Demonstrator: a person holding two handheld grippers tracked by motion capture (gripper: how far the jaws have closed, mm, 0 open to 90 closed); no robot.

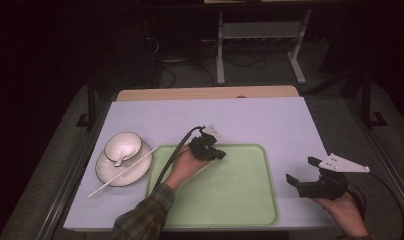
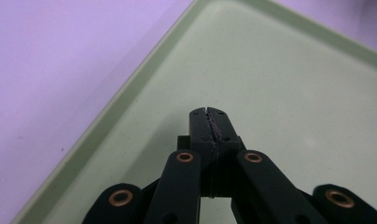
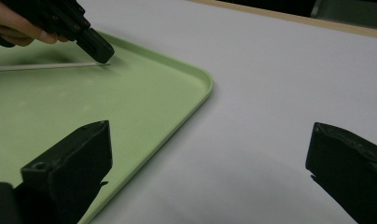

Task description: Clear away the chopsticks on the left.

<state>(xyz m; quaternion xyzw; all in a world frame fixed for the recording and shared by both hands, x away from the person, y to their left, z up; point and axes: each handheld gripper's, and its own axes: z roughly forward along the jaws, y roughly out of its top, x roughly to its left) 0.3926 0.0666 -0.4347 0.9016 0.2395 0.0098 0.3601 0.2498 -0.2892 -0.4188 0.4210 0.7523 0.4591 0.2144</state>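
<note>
My left claw (image 1: 219, 154), pinching one chopstick (image 3: 46, 66) over the green tray (image 1: 240, 200), has its twin (image 1: 121, 173) lying at nine o'clock across the plate (image 1: 104, 172).

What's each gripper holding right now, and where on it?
Right gripper: nothing, jaws open. Left gripper: shut, tips at a white stick's end; a grip cannot be told.

Well off to the left of the left tongs (image 1: 220, 154), a white bowl (image 1: 122, 146) sits on a dark-rimmed plate (image 1: 135, 172). A thin white stick (image 1: 121, 173) lies across that plate, its near end out on the lilac surface (image 1: 250, 120). Beyond the tongs, a wooden strip (image 1: 205, 93) edges the surface, with a grey metal frame (image 1: 260, 30) farther back.
</note>
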